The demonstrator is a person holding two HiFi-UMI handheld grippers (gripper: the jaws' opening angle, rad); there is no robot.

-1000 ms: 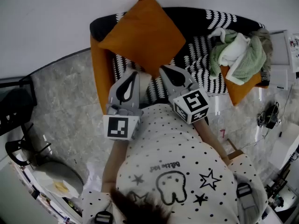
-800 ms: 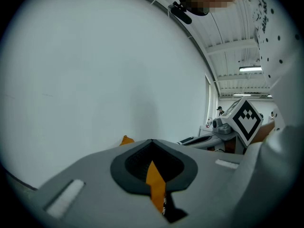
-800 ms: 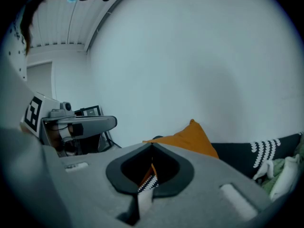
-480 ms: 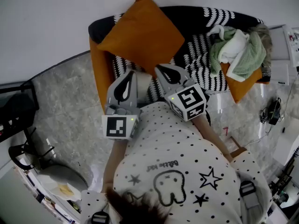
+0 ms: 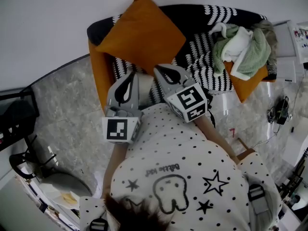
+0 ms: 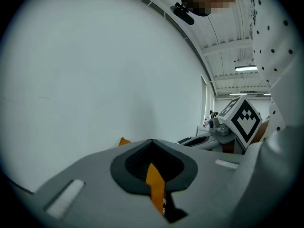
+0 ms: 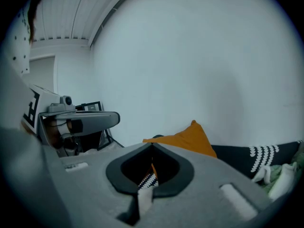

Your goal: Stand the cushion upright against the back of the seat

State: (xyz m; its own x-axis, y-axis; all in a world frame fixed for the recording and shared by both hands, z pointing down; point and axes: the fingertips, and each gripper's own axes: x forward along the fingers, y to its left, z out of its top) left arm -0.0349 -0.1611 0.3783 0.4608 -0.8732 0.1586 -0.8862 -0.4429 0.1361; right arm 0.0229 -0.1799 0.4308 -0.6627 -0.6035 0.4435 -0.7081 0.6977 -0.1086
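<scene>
Orange cushion [image 5: 142, 35] stands on one corner, leaning on the sofa [image 5: 192, 14] back; my left gripper [image 5: 132, 75] and right gripper [image 5: 158, 69] are both clenched, tips by its lower corner

A plain white wall [image 5: 57, 23] fills the top of the head view. Against it stands a low orange seat [image 5: 98, 76] with a black-and-white patterned cover [image 5: 207, 66]. A heap of green and white cloths [image 5: 243, 47] lies at the seat's right end. The floor [image 5: 67, 105] is grey and marbled, stone or tile. Dark furniture [image 5: 17, 121], too cut off to name, sits at the left edge. Black cables [image 5: 278, 115] lie on the floor at the right. The left gripper view shows a white ribbed ceiling [image 6: 228, 32] with one lit strip light [image 6: 245, 69].
</scene>
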